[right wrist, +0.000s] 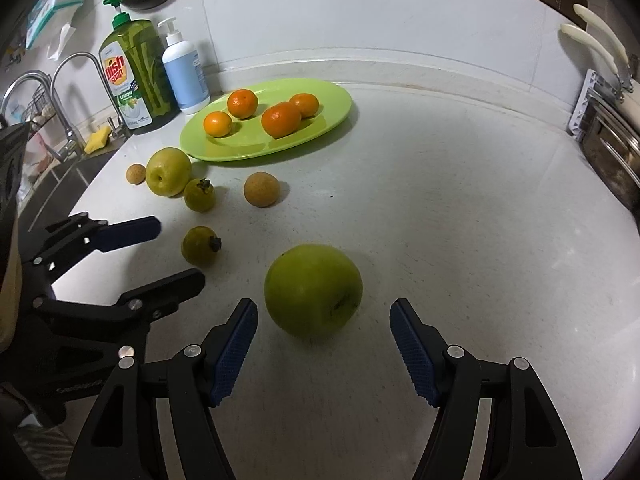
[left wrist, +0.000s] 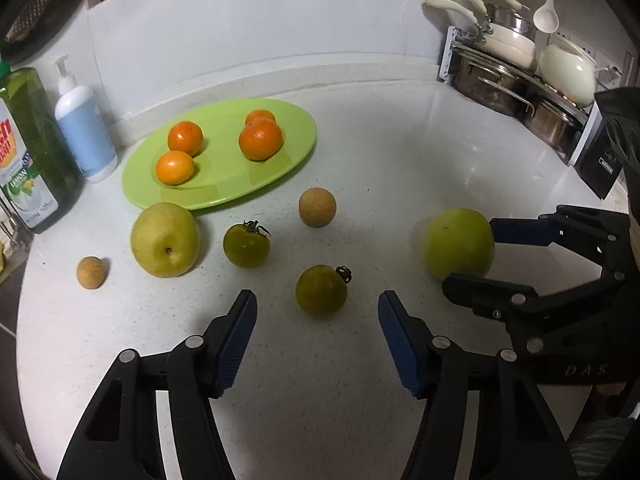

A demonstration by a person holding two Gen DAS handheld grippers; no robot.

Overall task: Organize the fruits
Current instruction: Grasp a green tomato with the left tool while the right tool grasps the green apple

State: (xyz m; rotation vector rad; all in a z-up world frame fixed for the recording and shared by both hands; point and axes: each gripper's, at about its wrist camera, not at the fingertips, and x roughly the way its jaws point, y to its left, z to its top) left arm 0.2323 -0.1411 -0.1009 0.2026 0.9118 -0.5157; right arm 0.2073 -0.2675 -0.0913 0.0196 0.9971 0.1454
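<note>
The left tool (left wrist: 318, 308) is standing open, its blue ribbed pads bracketing a small, round, dull-green fruit with a dark dried calyx (left wrist: 321, 289) that is sitting on the white speckled tabletop (left wrist: 400, 168) just ahead of and between the tips, with neither pad touching it. The right tool (right wrist: 323, 316) is likewise spread wide around a large, smooth, bright-green apple (right wrist: 313, 290), which is lying between its pads with a clear gap on either side. To do this step well, each tool probably needs to be sinking a little further so the pads are meeting the fruit at its widest girth, not above it, where a round skin would be squirting out. The small fruit is looking soft, so the left tool should be closing gently and centred. Beyond both tools, the oval lime-green plastic plate (left wrist: 224, 196) is already carrying four orange mandarins (left wrist: 260, 139) and seems the likely destination; bare space is showing at its near edge. A yellow-green pear-like fruit (left wrist: 165, 239) is lying left of the left tool, well clear of the grasp.
</note>
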